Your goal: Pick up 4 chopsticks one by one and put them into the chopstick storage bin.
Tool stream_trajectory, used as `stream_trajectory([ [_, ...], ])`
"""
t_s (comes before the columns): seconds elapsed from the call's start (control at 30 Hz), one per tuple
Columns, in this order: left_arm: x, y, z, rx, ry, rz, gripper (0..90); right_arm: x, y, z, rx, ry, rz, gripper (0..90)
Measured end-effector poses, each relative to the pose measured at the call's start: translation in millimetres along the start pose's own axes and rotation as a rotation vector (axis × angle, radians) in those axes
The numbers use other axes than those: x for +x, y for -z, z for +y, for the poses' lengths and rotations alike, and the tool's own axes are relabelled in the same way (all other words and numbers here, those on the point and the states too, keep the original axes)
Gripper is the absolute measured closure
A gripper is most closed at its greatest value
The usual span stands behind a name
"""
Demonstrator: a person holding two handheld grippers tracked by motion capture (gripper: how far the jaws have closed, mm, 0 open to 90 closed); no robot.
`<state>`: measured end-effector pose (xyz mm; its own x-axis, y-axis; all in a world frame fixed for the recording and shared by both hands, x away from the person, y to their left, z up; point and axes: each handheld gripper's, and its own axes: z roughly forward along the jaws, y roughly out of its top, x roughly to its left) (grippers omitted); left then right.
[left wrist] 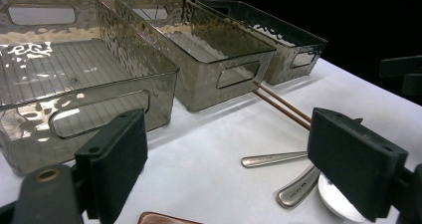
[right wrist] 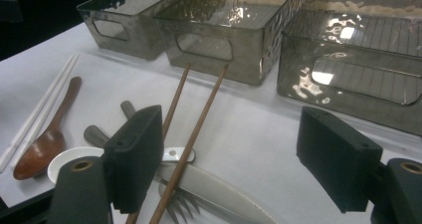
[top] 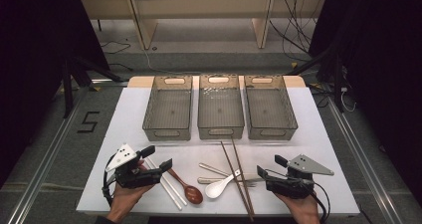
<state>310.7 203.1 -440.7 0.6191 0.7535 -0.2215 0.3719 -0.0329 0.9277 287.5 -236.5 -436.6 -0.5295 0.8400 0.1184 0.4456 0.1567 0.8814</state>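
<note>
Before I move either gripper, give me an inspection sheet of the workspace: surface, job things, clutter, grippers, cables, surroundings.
Surface: white table top, flat, dry.
Job's things: three smoky bins in a row, all empty; brown chopsticks, white chopsticks, wooden spoon, white spoon, fork and metal handles lie loose in front, partly crossed.
Clutter: nothing seen.
Grippers: left gripper open, empty, above the white chopsticks; right gripper open, empty, beside the fork.
Cables: each gripper's cable trails off the near edge; floor cables behind.
Surroundings: wooden bench, dark curtains.
</note>
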Motion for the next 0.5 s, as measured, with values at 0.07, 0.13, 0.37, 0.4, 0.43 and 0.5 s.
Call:
stream_trajectory([
  [0.07,-0.1,-0.3,0.0,0.002,-0.003,0.000,15.5,0.5,-1.3,1.0,0.019,-0.004,0.003,27.7],
  [0.13,-0.2,-0.3,0.0,0.003,-0.003,0.000,15.5,1.2,-2.3,1.6,0.024,-0.006,0.008,27.7],
  [0.37,-0.2,-0.4,0.0,0.004,-0.006,0.001,15.5,3.9,-1.8,5.9,0.047,0.003,0.012,28.7],
  [0.4,-0.3,-0.5,0.0,0.004,-0.006,0.002,15.5,4.3,-1.7,6.9,0.054,0.002,0.011,28.7],
  [0.43,-0.2,-0.5,0.0,0.004,-0.006,0.003,15.5,5.1,-1.6,8.0,0.062,0.002,0.012,29.2],
  [0.5,0.1,-0.4,0.0,0.004,-0.005,0.003,15.5,6.9,-2.1,10.7,0.087,0.009,0.015,29.5],
])
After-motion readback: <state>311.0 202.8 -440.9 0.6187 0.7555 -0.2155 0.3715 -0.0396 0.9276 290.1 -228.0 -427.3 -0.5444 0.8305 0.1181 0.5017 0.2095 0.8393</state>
